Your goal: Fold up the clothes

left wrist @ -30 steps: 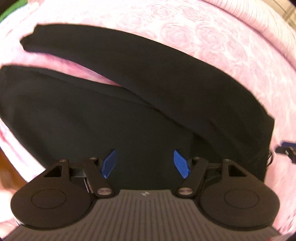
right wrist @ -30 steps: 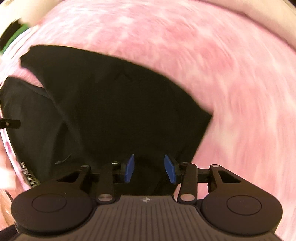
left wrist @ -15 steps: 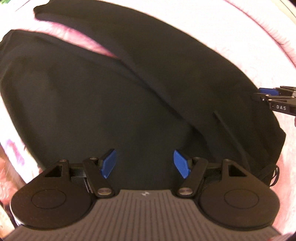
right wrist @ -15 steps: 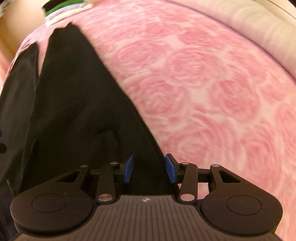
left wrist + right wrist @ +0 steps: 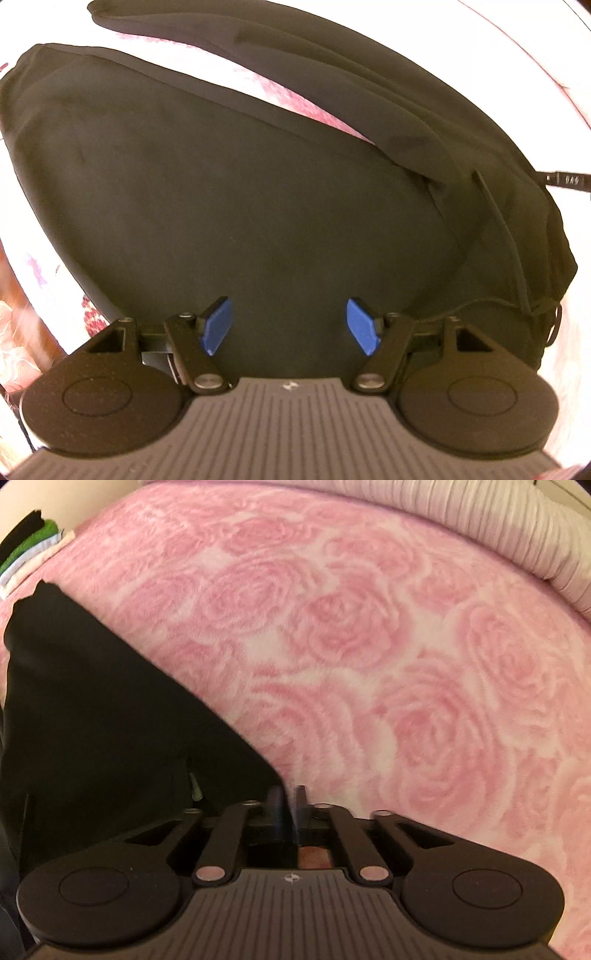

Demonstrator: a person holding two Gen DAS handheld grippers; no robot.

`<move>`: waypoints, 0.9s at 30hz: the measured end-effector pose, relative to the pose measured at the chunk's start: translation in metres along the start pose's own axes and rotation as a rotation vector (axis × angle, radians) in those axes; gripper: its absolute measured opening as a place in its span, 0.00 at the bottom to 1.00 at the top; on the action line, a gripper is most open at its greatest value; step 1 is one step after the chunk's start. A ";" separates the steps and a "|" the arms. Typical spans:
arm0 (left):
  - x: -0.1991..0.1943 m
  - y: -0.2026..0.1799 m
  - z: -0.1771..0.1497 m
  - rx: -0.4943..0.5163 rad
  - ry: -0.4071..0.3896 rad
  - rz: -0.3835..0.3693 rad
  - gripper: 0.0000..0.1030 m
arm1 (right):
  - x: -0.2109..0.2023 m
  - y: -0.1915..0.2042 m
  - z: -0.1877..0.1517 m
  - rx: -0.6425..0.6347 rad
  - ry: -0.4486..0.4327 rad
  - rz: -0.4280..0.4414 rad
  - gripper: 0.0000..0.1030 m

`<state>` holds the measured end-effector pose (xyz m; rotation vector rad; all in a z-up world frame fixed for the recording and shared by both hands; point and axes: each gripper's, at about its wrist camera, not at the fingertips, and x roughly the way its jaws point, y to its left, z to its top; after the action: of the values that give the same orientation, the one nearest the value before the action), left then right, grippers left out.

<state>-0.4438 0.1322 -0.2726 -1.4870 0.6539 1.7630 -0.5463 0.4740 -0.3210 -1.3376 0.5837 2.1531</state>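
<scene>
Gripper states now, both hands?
Left hand-held gripper: open, over the black cloth trousers, holding nothing.
Right hand-held gripper: jaws opening at the trousers' corner; no cloth visibly between them.

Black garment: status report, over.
Left gripper open, over black garment. Right gripper jaws opening at its corner; cloth between them unclear. Garment flat on pink blanket, legs apart. Nothing on it.

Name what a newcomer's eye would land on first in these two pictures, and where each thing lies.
A black garment fills the left wrist view, spread under the open left gripper. In the right wrist view, a pink rose-patterned blanket covers most of the frame, the garment's corner lying by the right gripper.
</scene>
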 end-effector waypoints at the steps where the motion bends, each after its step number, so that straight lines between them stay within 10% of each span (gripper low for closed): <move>1: 0.001 0.002 -0.001 -0.001 0.005 0.000 0.64 | -0.006 -0.001 -0.001 0.004 -0.014 -0.005 0.39; 14: -0.008 0.001 -0.039 0.013 0.083 -0.062 0.64 | -0.062 -0.063 -0.092 0.438 0.015 0.070 0.63; 22: -0.009 -0.004 -0.059 0.025 0.115 -0.064 0.64 | -0.065 -0.006 -0.083 0.036 -0.054 -0.005 0.60; 26: -0.011 -0.004 -0.052 0.029 0.077 -0.072 0.64 | -0.045 0.014 -0.082 -0.061 -0.005 0.024 0.43; 27: -0.011 -0.005 -0.051 0.030 0.071 -0.072 0.64 | -0.038 0.015 -0.083 -0.073 0.007 0.009 0.07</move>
<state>-0.4083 0.0941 -0.2719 -1.5402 0.6518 1.6458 -0.4856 0.4035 -0.3198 -1.3837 0.5194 2.1970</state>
